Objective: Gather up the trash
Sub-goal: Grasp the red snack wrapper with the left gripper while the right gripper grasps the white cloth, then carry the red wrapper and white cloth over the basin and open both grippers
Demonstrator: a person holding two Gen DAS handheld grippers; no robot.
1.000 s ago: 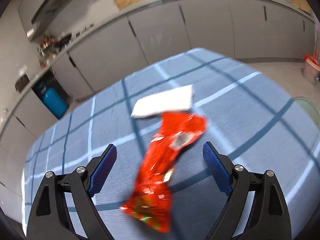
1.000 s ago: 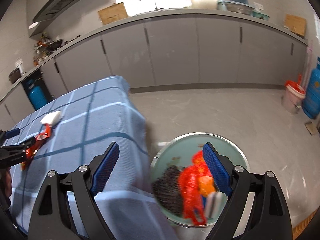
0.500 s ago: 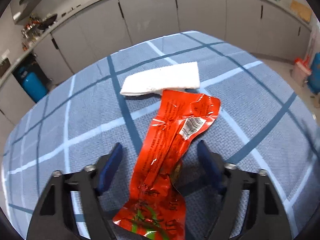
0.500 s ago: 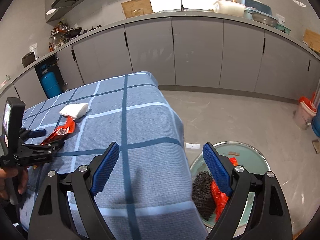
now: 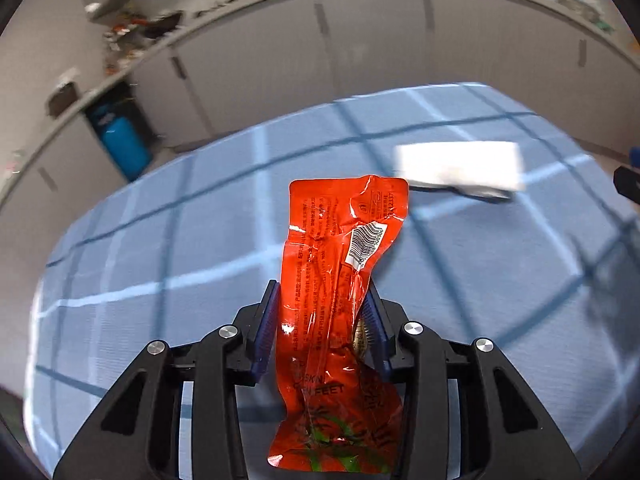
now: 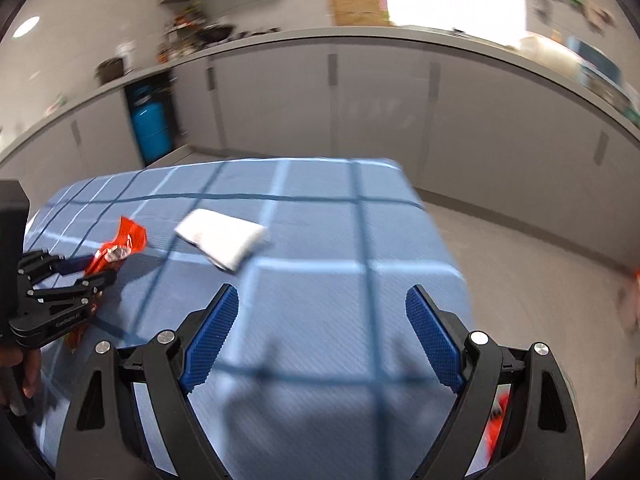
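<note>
A red snack wrapper [image 5: 340, 248] with a barcode label is clamped between the blue pads of my left gripper [image 5: 320, 308], lifted a little off the blue checked tablecloth [image 5: 160, 260]. It also shows in the right wrist view [image 6: 120, 246], held by the left gripper [image 6: 72, 280]. A white folded tissue [image 5: 460, 166] lies on the cloth beyond the wrapper; in the right wrist view the tissue [image 6: 222, 238] lies ahead and left of my right gripper [image 6: 322, 320], which is open and empty above the cloth.
Grey cabinets [image 6: 380, 112] run along the far wall, with a blue gas cylinder [image 6: 152, 128] in a gap. The table's right edge [image 6: 432, 232] drops to the grey floor [image 6: 540, 280]. Red trash [image 6: 496, 420] shows low at the right.
My left gripper has shut on the red wrapper and lifted it. My right gripper has swung left from the bin on the floor to over the table, toward the tissue.
</note>
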